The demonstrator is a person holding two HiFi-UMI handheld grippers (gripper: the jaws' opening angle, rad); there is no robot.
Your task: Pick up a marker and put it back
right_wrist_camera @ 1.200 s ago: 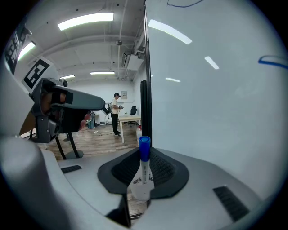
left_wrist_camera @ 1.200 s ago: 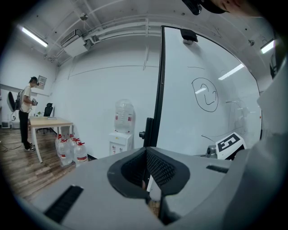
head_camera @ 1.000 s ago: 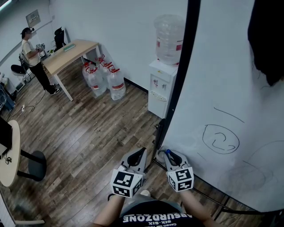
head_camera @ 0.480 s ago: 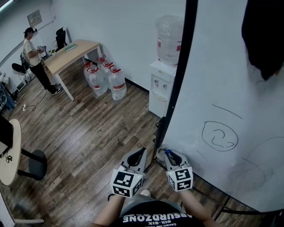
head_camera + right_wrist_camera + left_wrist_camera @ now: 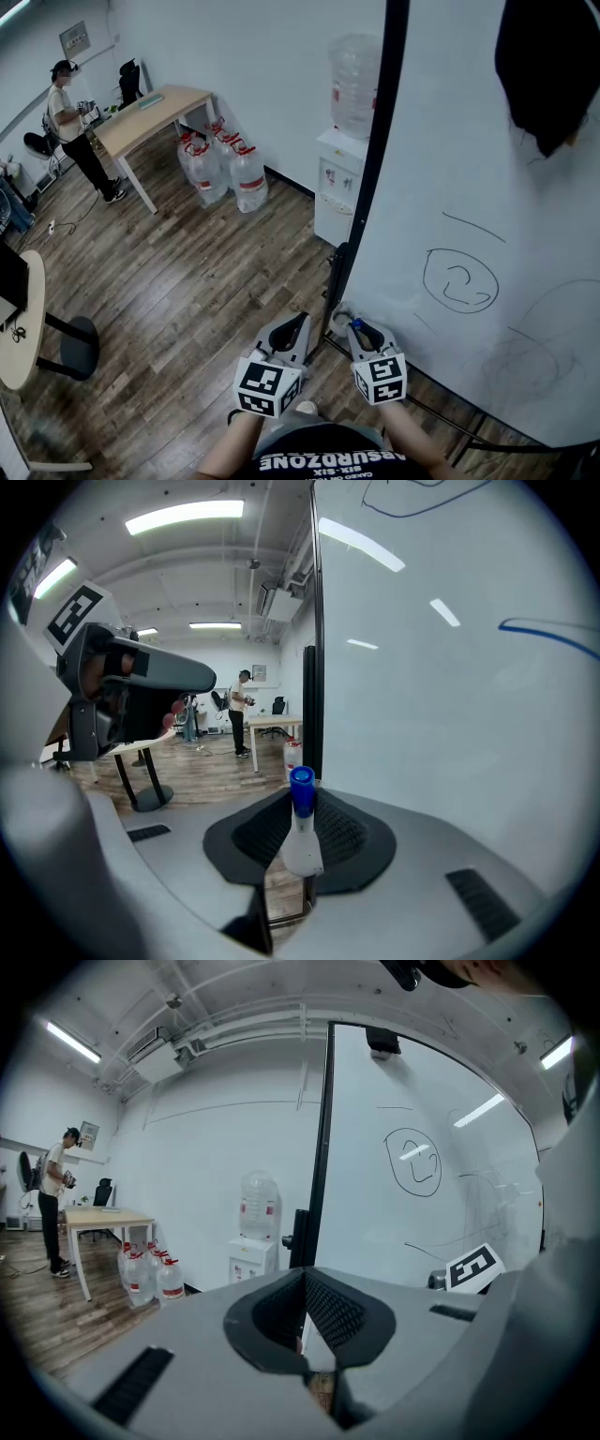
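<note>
A white marker with a blue cap [image 5: 300, 822] stands between the jaws of my right gripper [image 5: 302, 808], which is shut on its barrel, cap pointing forward. In the head view the right gripper [image 5: 361, 330] is low beside the whiteboard [image 5: 469, 187], and the blue cap [image 5: 354, 322] shows at its tip. My left gripper [image 5: 289, 334] hangs next to it over the wood floor. In its own view the left gripper [image 5: 305, 1277] is shut with nothing between its pads. The whiteboard [image 5: 422, 1213] carries a drawn face and some loose lines.
The whiteboard's black frame post [image 5: 370, 169] rises just ahead of the grippers. Behind it stand a water dispenser [image 5: 349, 169] and several water jugs [image 5: 220, 164]. A person [image 5: 73, 122] stands at a wooden table [image 5: 150, 108] far left. A round table [image 5: 19, 323] is at the left edge.
Both grippers stay where they were, the right one still holding the marker. The head view has drifted slightly, so the whiteboard drawing sits a little higher and further left.
</note>
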